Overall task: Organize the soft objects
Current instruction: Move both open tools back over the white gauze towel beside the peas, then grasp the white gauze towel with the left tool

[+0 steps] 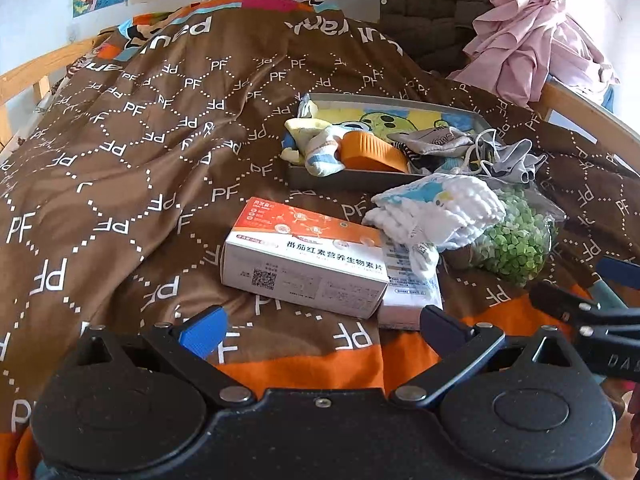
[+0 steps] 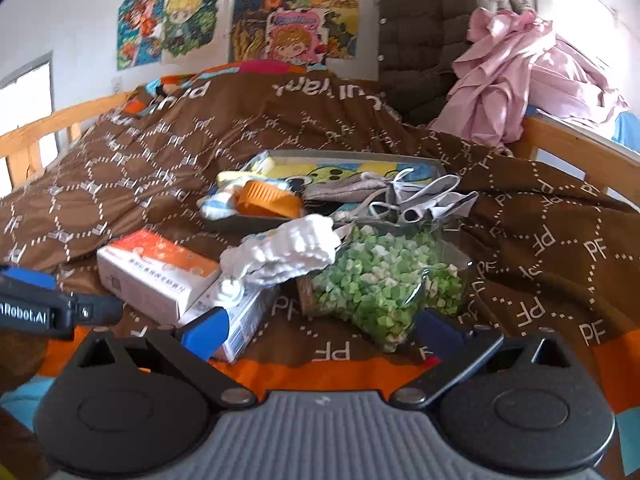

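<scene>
A grey metal tray (image 1: 352, 180) (image 2: 240, 222) lies on the brown quilt and holds socks (image 1: 320, 152) (image 2: 218, 200), an orange ribbed piece (image 1: 372, 152) (image 2: 268, 200) and grey cloth with white cords (image 1: 488, 152) (image 2: 412, 200). In front of the tray a white folded cloth (image 1: 440, 208) (image 2: 292, 250) rests partly on a white and orange box (image 1: 304, 258) (image 2: 156, 272). My left gripper (image 1: 324, 330) is open, low over the quilt, just short of the box. My right gripper (image 2: 320, 330) is open too, near a bag of green bits (image 2: 384, 284) (image 1: 516, 240).
A smaller white box (image 1: 408, 296) (image 2: 240, 320) lies under the cloth's near end. The brown quilt (image 1: 140, 160) (image 2: 160, 148) covers a bed with wooden rails (image 1: 24, 76) (image 2: 572, 144). A pink garment (image 1: 532, 36) (image 2: 520, 72) and a dark padded coat (image 2: 424, 28) hang at the back right.
</scene>
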Demonstrator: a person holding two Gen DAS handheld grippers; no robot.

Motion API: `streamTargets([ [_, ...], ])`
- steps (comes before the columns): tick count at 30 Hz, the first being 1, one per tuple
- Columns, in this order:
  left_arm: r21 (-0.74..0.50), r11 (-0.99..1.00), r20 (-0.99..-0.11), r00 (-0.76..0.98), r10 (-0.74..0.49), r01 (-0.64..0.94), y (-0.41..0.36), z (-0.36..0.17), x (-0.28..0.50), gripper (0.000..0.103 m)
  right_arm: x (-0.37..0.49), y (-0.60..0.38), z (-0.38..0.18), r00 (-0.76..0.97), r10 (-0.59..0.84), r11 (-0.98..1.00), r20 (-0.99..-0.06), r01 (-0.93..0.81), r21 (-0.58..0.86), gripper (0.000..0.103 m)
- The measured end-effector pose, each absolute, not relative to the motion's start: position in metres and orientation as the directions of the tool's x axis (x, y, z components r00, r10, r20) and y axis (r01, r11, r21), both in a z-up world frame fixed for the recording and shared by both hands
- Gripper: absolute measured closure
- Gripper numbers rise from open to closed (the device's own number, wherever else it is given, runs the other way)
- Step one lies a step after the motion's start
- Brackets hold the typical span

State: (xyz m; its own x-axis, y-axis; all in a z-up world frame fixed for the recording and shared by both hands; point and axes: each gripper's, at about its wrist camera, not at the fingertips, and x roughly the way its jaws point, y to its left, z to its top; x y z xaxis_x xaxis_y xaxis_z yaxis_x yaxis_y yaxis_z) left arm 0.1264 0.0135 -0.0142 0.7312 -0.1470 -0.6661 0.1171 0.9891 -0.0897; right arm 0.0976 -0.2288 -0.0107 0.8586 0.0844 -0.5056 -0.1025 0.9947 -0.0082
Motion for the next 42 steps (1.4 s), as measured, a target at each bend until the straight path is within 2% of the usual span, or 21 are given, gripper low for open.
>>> streamTargets([
  [9, -0.115, 0.984, -0.663, 0.728, -0.176, 0.134, 0.007, -0.016, 0.129, 0.001, 0.108, -0.244, -0.016, 0.832, 0.112, 0.992, -0.543, -0.061, 0.111, 0.000],
  [16, -0.131, 0.976, -0.593, 0.775, -0.218, 0.175, -0.001, -0.016, 0.149, 0.001, 0.119, -0.252, -0.016, 0.855, 0.062, 0.996, -0.516, -0.015, 0.093, 0.000],
  [23, -0.063, 0.946, -0.508, 0.806, -0.304, 0.317, -0.024, -0.027, 0.173, 0.001, 0.141, -0.261, -0.016, 0.889, 0.009, 0.999, -0.459, 0.015, 0.048, 0.000],
  [28, -0.044, 0.911, -0.496, 0.782, -0.377, 0.410, -0.037, -0.039, 0.186, 0.001, 0.155, -0.265, -0.017, 0.898, -0.002, 0.999, -0.440, 0.024, 0.044, 0.000],
  [34, 0.063, 0.853, -0.467, 0.771, -0.433, 0.518, -0.058, -0.044, 0.199, 0.001, 0.165, -0.269, -0.016, 0.904, -0.025, 0.999, -0.427, 0.042, 0.030, 0.000],
  [40, 0.033, 0.839, -0.471, 0.749, -0.466, 0.543, -0.065, -0.049, 0.213, 0.002, 0.177, -0.271, -0.012, 0.905, -0.039, 0.998, -0.423, 0.059, 0.035, 0.000],
  [42, 0.007, 0.840, -0.469, 0.743, -0.477, 0.543, -0.064, -0.050, 0.216, 0.006, 0.181, -0.271, -0.009, 0.908, -0.049, 0.997, -0.417, 0.071, 0.038, 0.000],
])
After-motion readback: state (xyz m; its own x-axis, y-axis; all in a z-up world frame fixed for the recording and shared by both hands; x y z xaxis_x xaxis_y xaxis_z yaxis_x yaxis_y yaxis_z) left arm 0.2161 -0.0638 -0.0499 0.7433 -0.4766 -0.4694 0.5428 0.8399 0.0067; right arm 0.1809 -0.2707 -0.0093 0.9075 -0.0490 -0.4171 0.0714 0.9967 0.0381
